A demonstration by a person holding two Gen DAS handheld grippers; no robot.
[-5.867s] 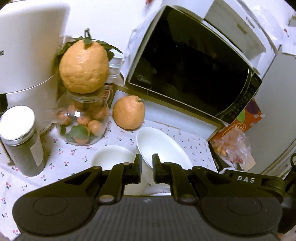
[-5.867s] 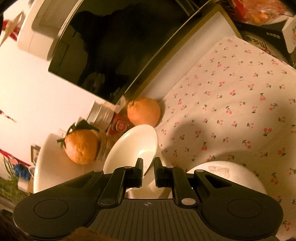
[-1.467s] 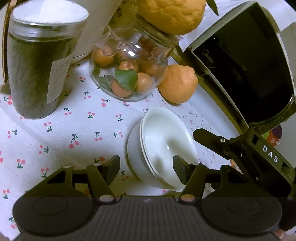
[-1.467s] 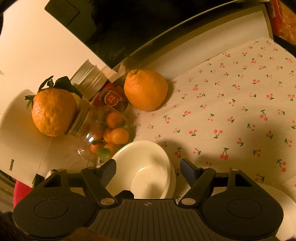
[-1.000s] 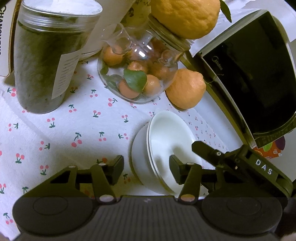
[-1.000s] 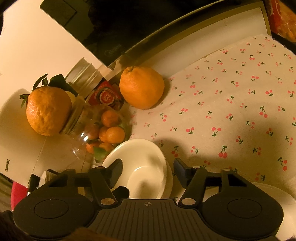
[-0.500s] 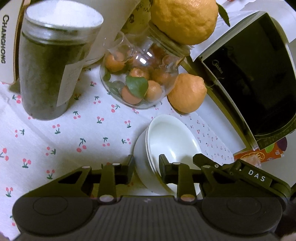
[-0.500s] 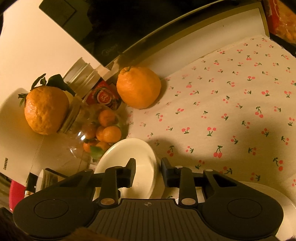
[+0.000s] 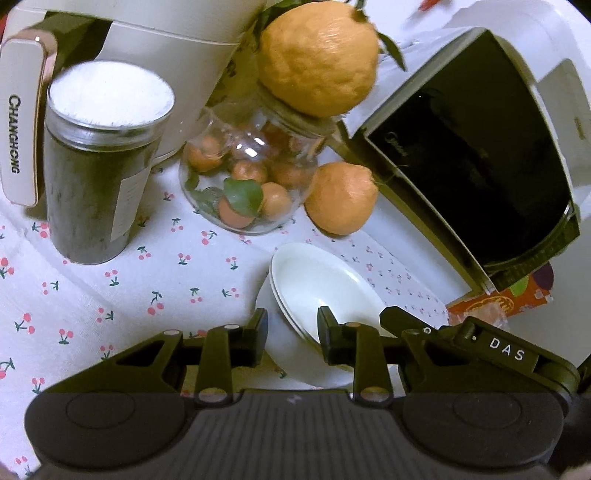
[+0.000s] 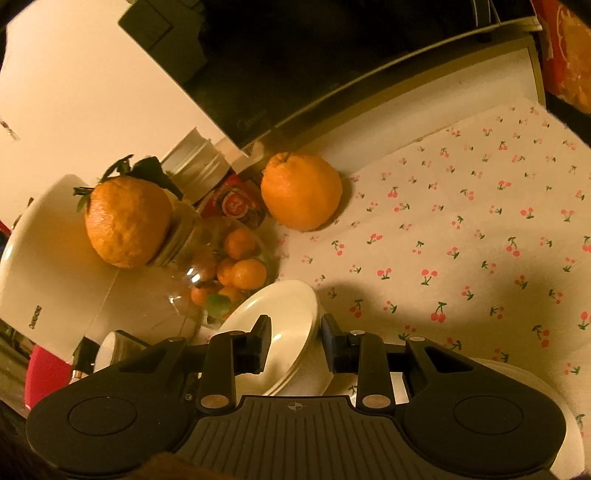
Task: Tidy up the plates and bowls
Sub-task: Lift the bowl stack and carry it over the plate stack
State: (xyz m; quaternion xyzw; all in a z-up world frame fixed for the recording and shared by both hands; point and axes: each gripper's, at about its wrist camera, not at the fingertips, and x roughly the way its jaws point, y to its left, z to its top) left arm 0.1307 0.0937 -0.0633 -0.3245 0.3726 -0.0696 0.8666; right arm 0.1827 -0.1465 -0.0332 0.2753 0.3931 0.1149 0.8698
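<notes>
A stack of white bowls (image 9: 314, 284) sits tilted on the cherry-print cloth, in front of a loose orange. My left gripper (image 9: 291, 338) is shut on the near rim of the stack, one finger outside and one inside. My right gripper (image 10: 293, 343) is shut on the stack's opposite rim (image 10: 291, 314); its black body (image 9: 461, 343) shows at the right of the left wrist view. Another white dish (image 10: 546, 406) lies partly hidden at the lower right of the right wrist view.
A glass jar of small oranges (image 9: 247, 184) with a big orange (image 9: 317, 55) on top stands behind the bowls. A loose orange (image 9: 341, 199), a dark lidded jar (image 9: 96, 166), a white appliance (image 9: 166, 22) and a microwave (image 9: 472, 166) ring the spot.
Both grippers have closed from wide open onto opposite rims of the bowl stack. The stack appears slightly raised and tilted compared with a second ago.
</notes>
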